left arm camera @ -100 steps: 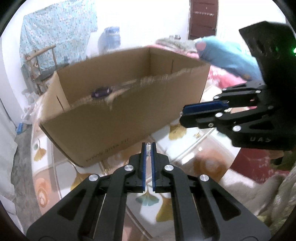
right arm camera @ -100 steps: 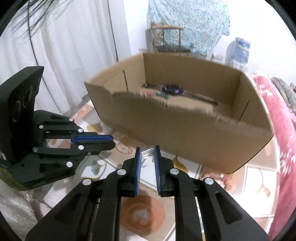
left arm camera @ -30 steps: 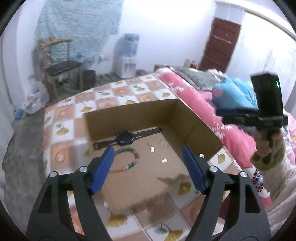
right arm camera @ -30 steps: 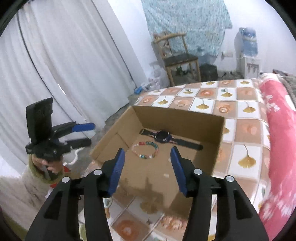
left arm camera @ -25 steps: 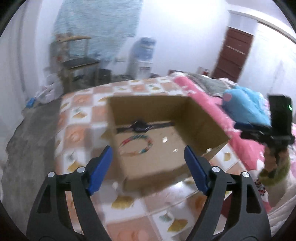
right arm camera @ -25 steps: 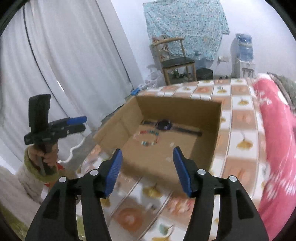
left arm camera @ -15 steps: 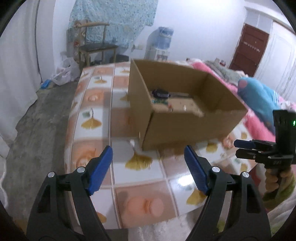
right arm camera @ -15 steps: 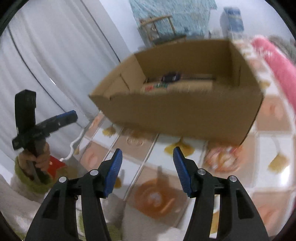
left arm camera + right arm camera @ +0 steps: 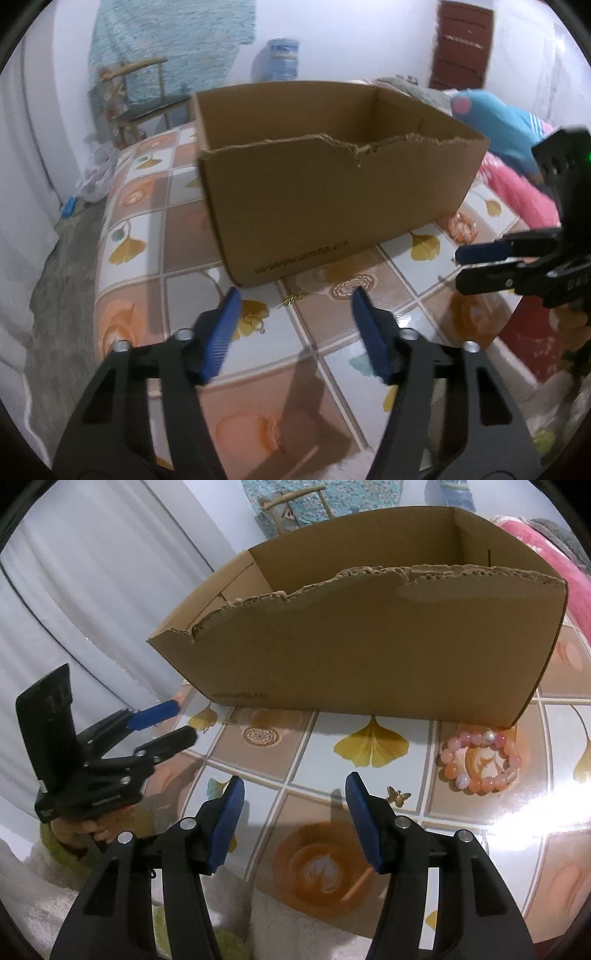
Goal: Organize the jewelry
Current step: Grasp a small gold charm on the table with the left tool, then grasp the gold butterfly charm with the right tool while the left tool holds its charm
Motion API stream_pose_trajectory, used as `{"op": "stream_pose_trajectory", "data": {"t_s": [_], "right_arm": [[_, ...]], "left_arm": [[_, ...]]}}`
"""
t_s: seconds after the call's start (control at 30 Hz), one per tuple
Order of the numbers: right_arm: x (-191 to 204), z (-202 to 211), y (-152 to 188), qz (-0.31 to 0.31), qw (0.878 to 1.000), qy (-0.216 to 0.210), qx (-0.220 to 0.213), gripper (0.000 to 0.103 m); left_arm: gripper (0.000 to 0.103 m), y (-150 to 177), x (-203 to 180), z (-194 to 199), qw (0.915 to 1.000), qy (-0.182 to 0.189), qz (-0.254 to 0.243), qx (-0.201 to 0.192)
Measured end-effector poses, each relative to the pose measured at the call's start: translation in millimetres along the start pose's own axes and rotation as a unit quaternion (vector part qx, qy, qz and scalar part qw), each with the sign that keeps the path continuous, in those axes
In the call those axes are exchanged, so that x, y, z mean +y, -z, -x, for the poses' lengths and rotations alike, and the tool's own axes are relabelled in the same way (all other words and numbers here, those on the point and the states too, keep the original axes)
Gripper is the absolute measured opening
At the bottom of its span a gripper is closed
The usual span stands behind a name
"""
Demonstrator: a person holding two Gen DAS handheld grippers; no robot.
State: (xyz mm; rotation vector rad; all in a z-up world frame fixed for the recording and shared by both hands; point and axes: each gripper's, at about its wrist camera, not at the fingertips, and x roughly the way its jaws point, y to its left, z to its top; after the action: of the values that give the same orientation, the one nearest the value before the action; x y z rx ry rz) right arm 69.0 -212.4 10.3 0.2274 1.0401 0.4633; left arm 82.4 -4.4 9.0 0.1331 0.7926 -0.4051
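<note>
Your left gripper hangs low over the tiled table, jaws apart and holding nothing; they have just been closing in, and only bare tabletop lies between the blue pads. Just beyond its tips a thin gold chain lies on the tiles, close against the near wall of the cardboard box. What is inside the box you cannot see from this height; only its torn near rim and inner far wall show.

Your right gripper is likewise released, with nothing between the pads. Just right of its right finger a small gold butterfly piece sits on the table. Farther right, near the box's right corner, a pink and orange bead bracelet lies flat on a tile, apart from the box wall.
</note>
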Motion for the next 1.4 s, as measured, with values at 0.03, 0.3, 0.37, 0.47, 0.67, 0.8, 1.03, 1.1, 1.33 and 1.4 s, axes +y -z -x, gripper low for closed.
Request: {"op": "stream_pose_trajectory", "data": {"t_s": [0.03,0.3,0.37,0.47,0.67,0.8,1.03,1.1,1.33,1.4], "right_arm": [[0.5,-0.8,0.3,0.001,1.0,0.001,0.001,0.056],[-5.7,-7.6,-4.2,-0.004,1.0,-0.004,0.004,0.056],[-7.3,-8.0,-4.1,-0.005,1.0,-0.004,0.004,0.056],[-9.6,-8.6,-4.6,-0.008,1.0,-0.006,0.004,0.056],[-12.1,-11.8,-7.5,-0.011,1.0,-0.005,0.002,0.056],[-14.6,-8.2,-6.3,-0.014,1.0,-0.003,-0.003,0.056],[-18.9,5.9,-1.2,-0.016,1.0,0.012,-0.015,0.056],[-18.5,10.4,2.1,-0.011,0.999,0.028,-0.02,0.056],[-21.3,11.5,6.3,0.013,0.996,0.082,-0.017,0.055],[-21.4,9.4,6.2,0.023,0.995,0.099,-0.013,0.049]], "left_arm": [[0.05,-1.3,-0.9,-4.9,0.9999,0.004,-0.01,0.005],[0.024,-9.2,-2.1,-32.4,0.9981,0.02,-0.042,0.04],[0.02,-9.6,-1.4,-37.1,0.9975,0.018,-0.046,0.05],[0.018,-7.8,-0.4,-42.6,0.9968,0.012,-0.048,0.064],[0.015,-7.3,-1.9,-42.1,0.9967,0.009,-0.051,0.062],[0.005,-6.9,-7.1,-41.0,0.9962,0.006,-0.063,0.06],[0.003,-3.1,-11.9,-39.3,0.997,-0.001,-0.056,0.053],[0.003,-0.7,-14.3,-37.0,0.9972,-0.002,-0.055,0.052],[0.003,4.9,-16.3,-31.9,0.998,0.003,-0.041,0.049],[0.003,5.1,-14.9,-31.2,0.998,0.004,-0.04,0.049]]}}
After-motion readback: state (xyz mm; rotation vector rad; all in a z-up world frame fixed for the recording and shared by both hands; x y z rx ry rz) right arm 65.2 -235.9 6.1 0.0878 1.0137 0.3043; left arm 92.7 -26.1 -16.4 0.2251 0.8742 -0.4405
